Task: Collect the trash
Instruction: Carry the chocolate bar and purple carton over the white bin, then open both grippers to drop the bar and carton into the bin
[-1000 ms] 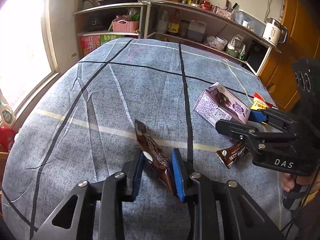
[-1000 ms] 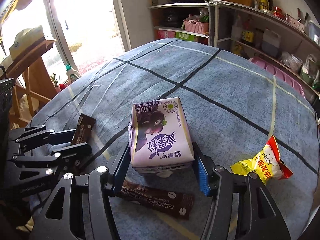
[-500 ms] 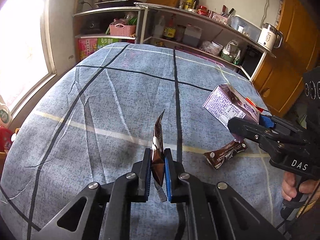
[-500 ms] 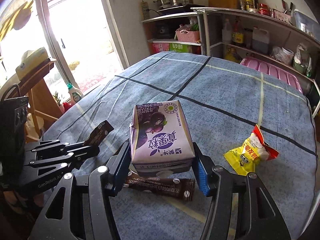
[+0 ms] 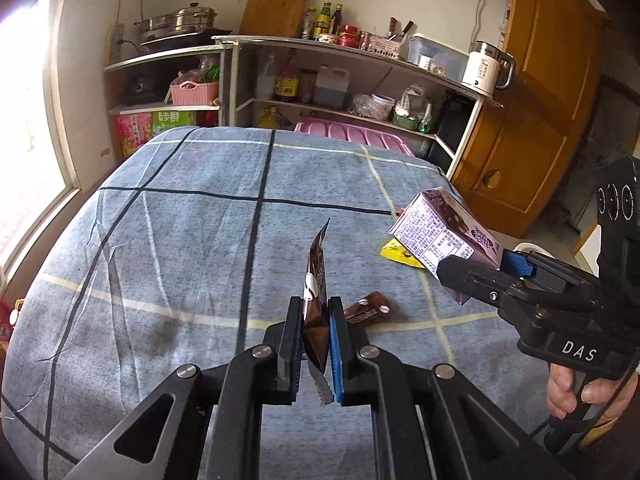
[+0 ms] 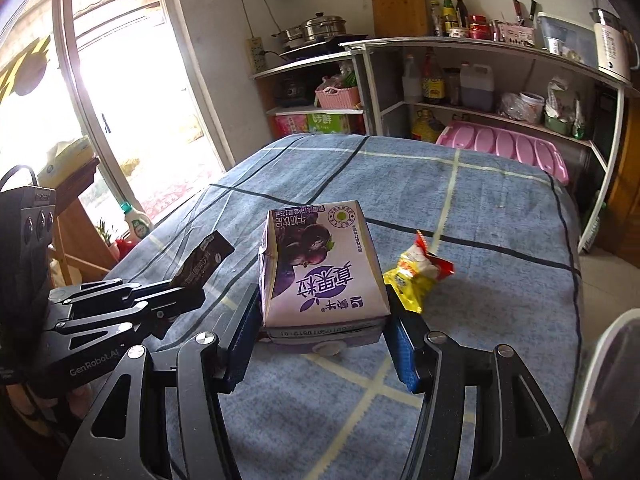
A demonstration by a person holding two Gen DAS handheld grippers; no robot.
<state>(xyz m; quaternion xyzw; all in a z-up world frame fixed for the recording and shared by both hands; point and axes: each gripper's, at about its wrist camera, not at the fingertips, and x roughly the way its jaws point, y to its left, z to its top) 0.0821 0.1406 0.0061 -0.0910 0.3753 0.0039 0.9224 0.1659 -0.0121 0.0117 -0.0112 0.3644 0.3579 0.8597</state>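
pinched hard between the pads of the left gripper [image 5: 314, 340]: a brown coffee sachet [image 5: 316, 280], standing on edge, its upper end sticking up and forward past the fingertips, clear of the blue checked cloth [image 5: 180, 240]. clamped across its width in the wider-set right gripper [image 6: 322, 344]: a purple milk carton [image 6: 320, 268], label up, lifted off the cloth and tilted forward. looks like the carrying step of the collection, both picks made and no deposit yet. next move, by judgement: carry both loads to a bin, none identifiable with certainty in either view, then release. just beyond the left fingertips and slightly right, flat on the cloth: a second brown sachet [image 5: 370, 312]. just beyond the carton, forward and right of the right gripper: a yellow snack wrapper [image 6: 416, 272], also waiting for pickup.
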